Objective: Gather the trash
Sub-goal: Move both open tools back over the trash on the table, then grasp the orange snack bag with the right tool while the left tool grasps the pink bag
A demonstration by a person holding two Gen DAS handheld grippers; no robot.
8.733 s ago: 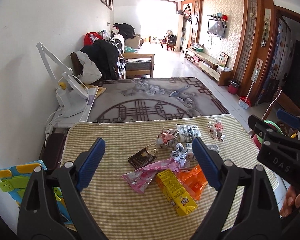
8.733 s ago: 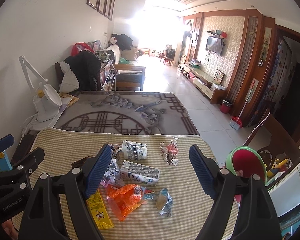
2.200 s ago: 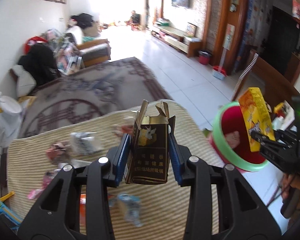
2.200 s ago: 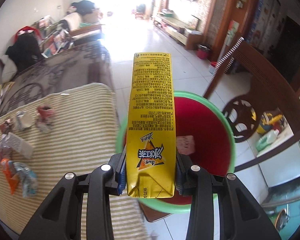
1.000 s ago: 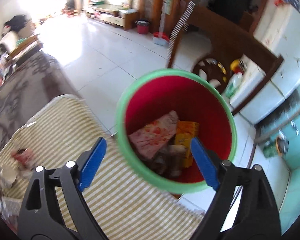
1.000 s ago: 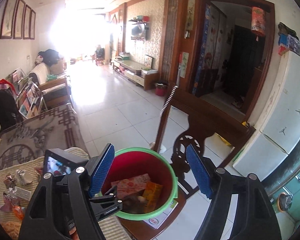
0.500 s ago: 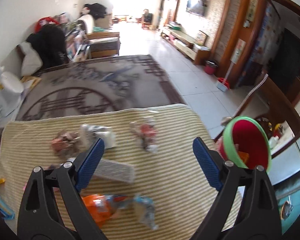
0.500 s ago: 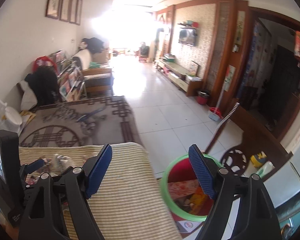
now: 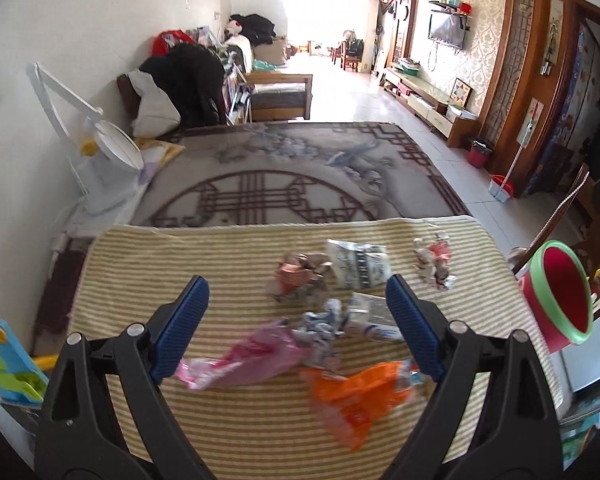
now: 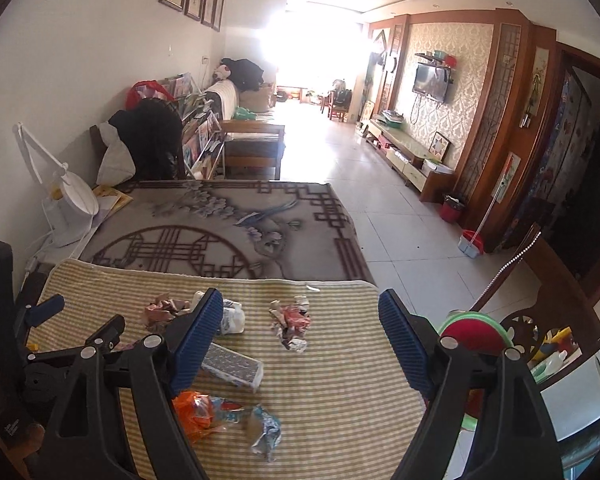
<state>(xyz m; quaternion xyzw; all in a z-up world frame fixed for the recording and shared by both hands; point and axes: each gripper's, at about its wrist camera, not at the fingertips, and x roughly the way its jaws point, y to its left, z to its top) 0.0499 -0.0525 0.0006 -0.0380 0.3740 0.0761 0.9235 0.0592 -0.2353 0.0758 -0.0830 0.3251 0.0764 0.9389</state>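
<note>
Trash still scattered on the striped table (image 9: 148,264): pink wrapper (image 9: 244,364), orange bag (image 9: 356,396), crumpled wads (image 9: 300,276), so most collecting looks left, red bin (image 9: 560,300) waits beside the table's right edge, left tongs (image 9: 296,320) and right tongs (image 10: 300,340) both wide open, empty.

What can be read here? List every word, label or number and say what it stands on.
No text can be read in either view.
white packet: dark print, too blurred to read.
grey printed box: fine print, too small to read.
orange wrapper: pale markings, too blurred to read.
</note>
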